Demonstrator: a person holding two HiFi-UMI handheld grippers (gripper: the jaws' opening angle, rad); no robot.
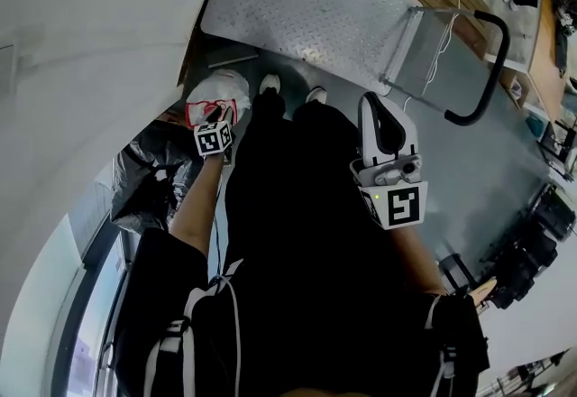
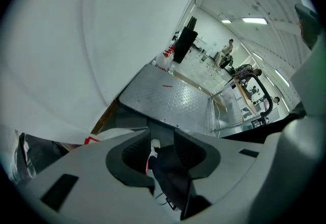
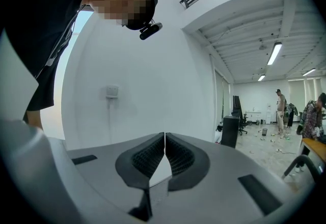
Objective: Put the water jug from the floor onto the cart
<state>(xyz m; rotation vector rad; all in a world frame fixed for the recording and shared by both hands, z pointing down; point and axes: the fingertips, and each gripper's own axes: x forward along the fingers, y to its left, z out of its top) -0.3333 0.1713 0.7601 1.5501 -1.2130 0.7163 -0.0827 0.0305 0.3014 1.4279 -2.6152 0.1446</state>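
Note:
The water jug, white with a red label, stands on the floor by the wall, just left of my shoes. My left gripper hangs right over it and points steeply down. In the left gripper view the left gripper is open; only a shoe and a black trouser leg show in the gap, and the jug lies off to the left. The cart, a bare checker-plate platform with a black handle, stands just beyond. My right gripper is held level at waist height, and the right gripper is shut on nothing.
A black plastic bag lies against the white wall behind the jug. Black equipment sits on the floor at the right, with a wooden desk past the cart handle. Other people stand far across the room.

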